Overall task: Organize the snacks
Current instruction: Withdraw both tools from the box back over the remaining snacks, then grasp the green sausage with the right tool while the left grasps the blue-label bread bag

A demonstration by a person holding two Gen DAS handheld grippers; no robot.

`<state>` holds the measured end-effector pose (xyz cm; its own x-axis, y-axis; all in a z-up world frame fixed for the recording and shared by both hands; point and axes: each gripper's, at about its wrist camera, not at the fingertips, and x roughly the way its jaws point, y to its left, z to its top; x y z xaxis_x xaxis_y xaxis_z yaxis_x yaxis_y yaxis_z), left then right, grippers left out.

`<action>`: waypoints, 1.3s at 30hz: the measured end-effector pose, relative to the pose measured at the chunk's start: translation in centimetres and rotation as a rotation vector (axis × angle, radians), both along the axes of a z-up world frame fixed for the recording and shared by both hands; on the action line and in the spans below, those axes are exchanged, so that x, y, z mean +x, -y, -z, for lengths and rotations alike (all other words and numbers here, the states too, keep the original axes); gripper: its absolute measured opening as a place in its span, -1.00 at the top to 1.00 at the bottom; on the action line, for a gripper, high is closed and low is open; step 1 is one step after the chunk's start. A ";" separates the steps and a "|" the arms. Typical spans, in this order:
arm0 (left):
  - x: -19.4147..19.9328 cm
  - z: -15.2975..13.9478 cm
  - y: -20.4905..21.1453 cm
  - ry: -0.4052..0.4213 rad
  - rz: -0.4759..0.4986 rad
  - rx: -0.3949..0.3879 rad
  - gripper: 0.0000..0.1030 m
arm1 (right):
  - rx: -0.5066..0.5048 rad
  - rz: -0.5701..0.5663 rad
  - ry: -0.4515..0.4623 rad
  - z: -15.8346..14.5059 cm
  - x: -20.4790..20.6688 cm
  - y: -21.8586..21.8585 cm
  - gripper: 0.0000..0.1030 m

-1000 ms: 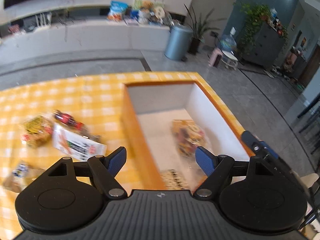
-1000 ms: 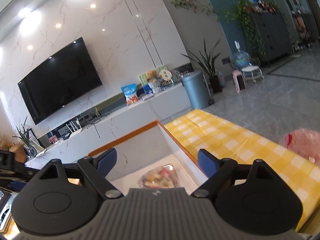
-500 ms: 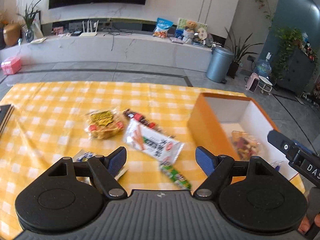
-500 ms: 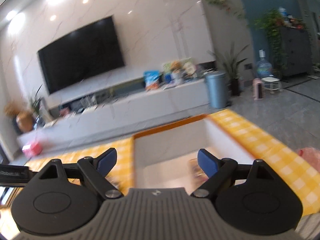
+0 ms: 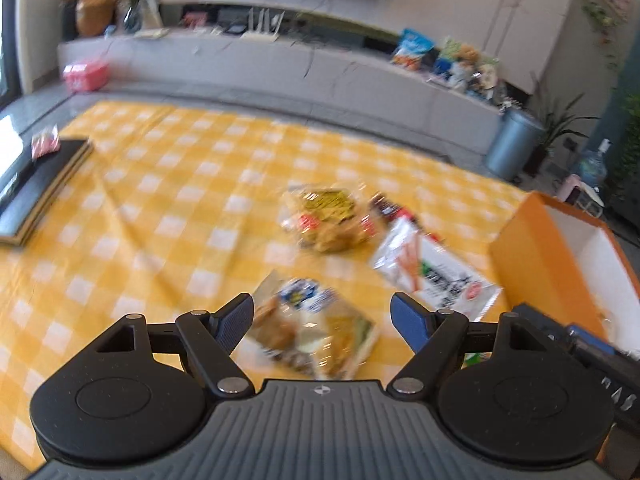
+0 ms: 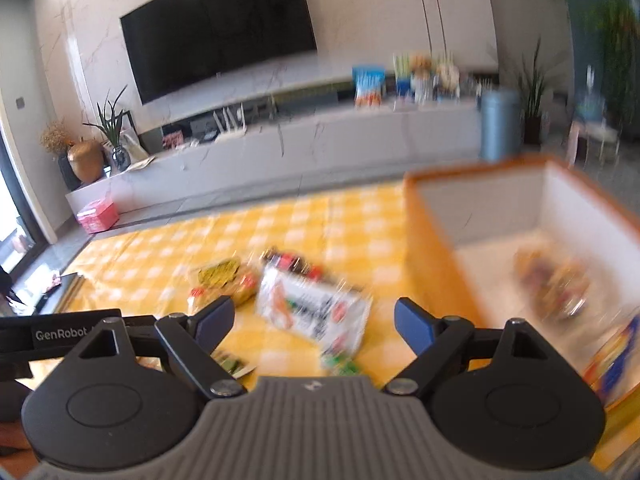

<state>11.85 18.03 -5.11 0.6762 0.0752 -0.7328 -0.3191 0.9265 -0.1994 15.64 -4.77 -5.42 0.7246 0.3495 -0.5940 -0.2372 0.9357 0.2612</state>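
Snack packets [image 5: 434, 276] lie on the table [image 5: 168, 216] — box [image 5: 532, 256] to their right.

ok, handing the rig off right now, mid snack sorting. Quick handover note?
Left claw: open, empty, above the clear packet with the blue label.
Right claw: open, empty, facing the white packet.
Done: one clear snack bag lies in the orange box, with another packet at its near edge, too blurred to name.
Left on the yellow checked cloth: the blue-label packet, the white packet, a yellow-label bag, a dark red-marked packet behind the white one, and a small green packet.
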 end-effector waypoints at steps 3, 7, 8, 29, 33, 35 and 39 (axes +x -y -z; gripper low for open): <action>0.4 1.3 -0.6 -0.035 0.001 0.002 -0.78 | -0.055 0.005 -0.027 2.1 0.4 -1.3 -0.61; 1.0 2.7 -0.8 -0.081 -0.016 0.006 -0.78 | -0.202 -0.005 -0.002 4.5 0.7 -2.3 -0.60; 1.1 2.9 -0.8 -0.086 -0.013 0.001 -0.78 | -0.232 -0.013 -0.002 5.0 0.9 -2.5 -0.58; 1.3 2.8 0.6 -0.114 -0.002 0.048 -0.78 | -0.305 -0.148 -0.108 8.2 0.7 -1.8 0.60; 1.3 2.9 1.0 -0.120 0.007 0.050 -0.78 | -0.334 -0.174 -0.072 8.3 -0.2 -2.7 0.59; 1.3 2.9 1.1 -0.121 0.012 0.042 -0.78 | -0.307 -0.172 -0.078 8.3 0.3 -2.5 0.59; 1.1 2.4 1.2 -0.109 0.022 -0.010 -0.78 | -0.263 -0.184 -0.067 8.5 1.0 -2.3 0.49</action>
<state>12.90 16.83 -7.54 0.5938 0.0535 -0.8028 -0.3190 0.9316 -0.1739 16.67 -2.48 -13.91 0.6196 0.2993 -0.7256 -0.3995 0.9160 0.0367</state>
